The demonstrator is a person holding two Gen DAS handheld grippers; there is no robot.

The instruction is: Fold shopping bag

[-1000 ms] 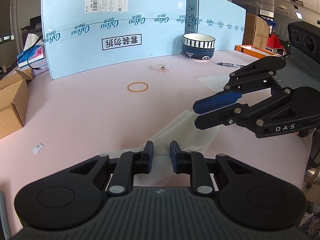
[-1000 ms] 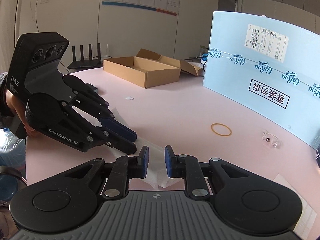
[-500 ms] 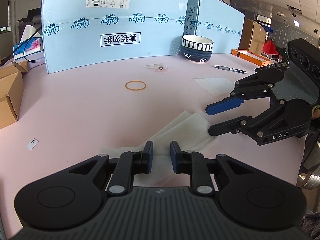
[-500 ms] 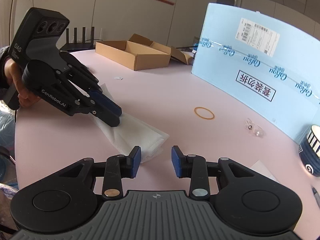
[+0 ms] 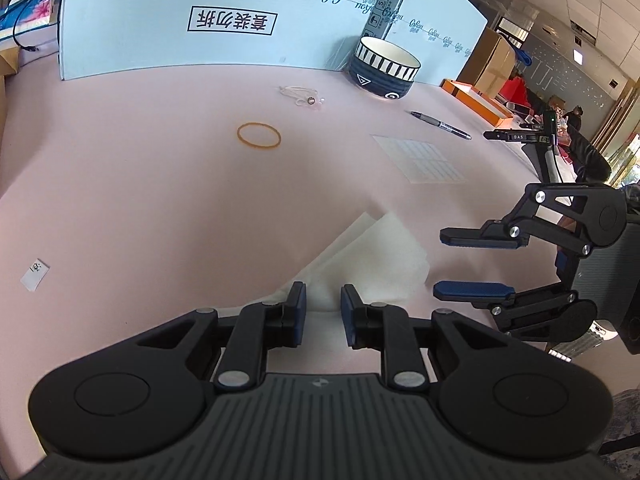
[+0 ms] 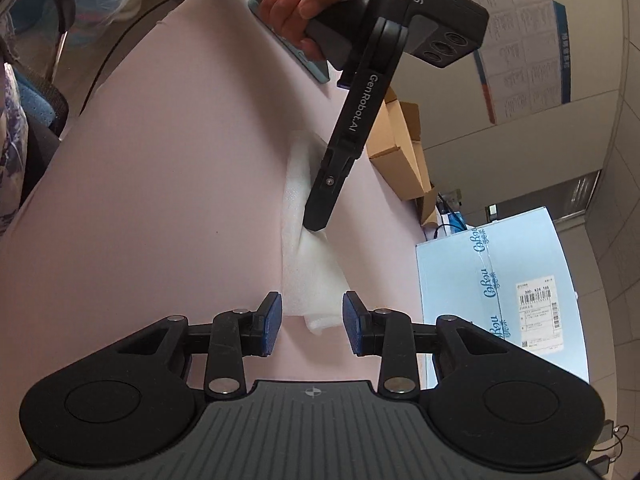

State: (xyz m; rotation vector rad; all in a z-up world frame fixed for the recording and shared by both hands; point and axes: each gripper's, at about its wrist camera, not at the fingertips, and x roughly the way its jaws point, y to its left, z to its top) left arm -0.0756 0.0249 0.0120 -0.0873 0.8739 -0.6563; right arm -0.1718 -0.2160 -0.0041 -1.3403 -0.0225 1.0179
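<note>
The shopping bag (image 5: 372,256) lies on the pink table (image 5: 160,208) as a long, narrow white strip, several layers thick, so the lengthwise folding looks done; what seems left is to fold or roll the strip end over end into a small packet, and perhaps bind it with the rubber band (image 5: 259,135) lying well apart up the table, though that is only a guess; the left gripper (image 5: 323,312) sits at the near end of the strip with its jaws narrowly apart, bag between them, and whether the pads actually press on it I cannot tell; the right gripper (image 6: 313,322) has its jaws apart around the other end, the cloth between them but clear of both pads; as for containers, a striped bowl (image 5: 384,68) stands by the blue carton (image 5: 224,16), its inside hidden from here; cardboard boxes (image 6: 400,148) sit beyond the bag, contents unseen.
</note>
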